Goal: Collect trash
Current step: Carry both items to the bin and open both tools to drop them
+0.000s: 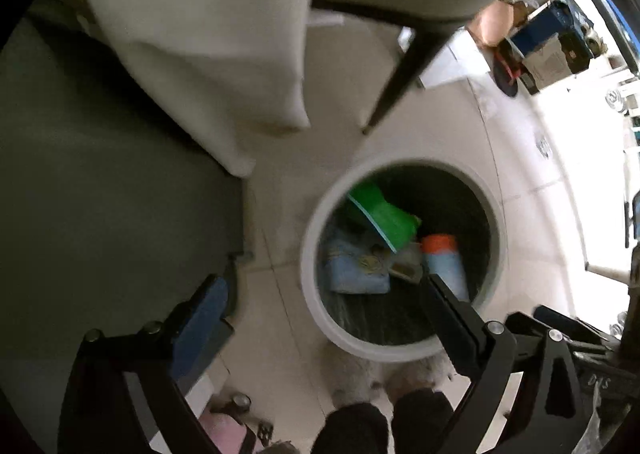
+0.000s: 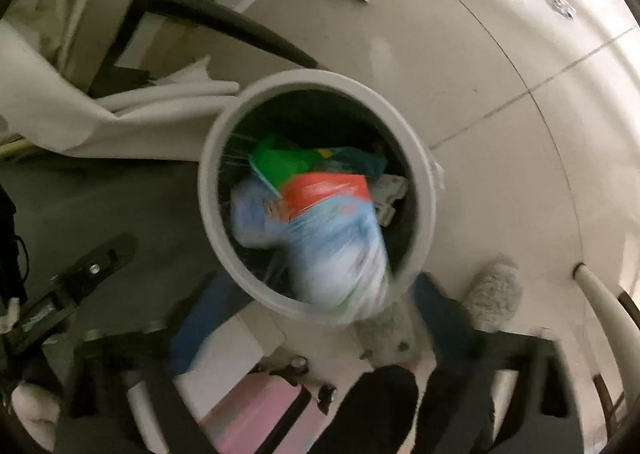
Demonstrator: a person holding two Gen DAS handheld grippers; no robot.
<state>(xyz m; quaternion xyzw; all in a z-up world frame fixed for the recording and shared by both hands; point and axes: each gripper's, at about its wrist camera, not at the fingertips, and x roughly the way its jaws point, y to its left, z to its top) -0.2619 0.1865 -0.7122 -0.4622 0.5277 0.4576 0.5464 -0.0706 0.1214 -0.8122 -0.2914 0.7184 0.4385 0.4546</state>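
The right gripper (image 2: 320, 318) hangs spread and empty over the bin (image 2: 420, 158); a blurred blue pack (image 2: 340, 254) lies inside, just ahead. The left gripper (image 1: 320, 314), also spread, is beside the bin.

Both wrist cameras look steeply down into the bin (image 1: 316, 282) (image 2: 424, 190) from close above; the right sits nearer, more directly overhead. Both share its trash and the surrounding floor (image 1: 288, 158) (image 2: 460, 66).

White round bin (image 2: 422, 158) holds blue orange-capped packet (image 2: 340, 250) and green wrapper (image 2: 280, 164).
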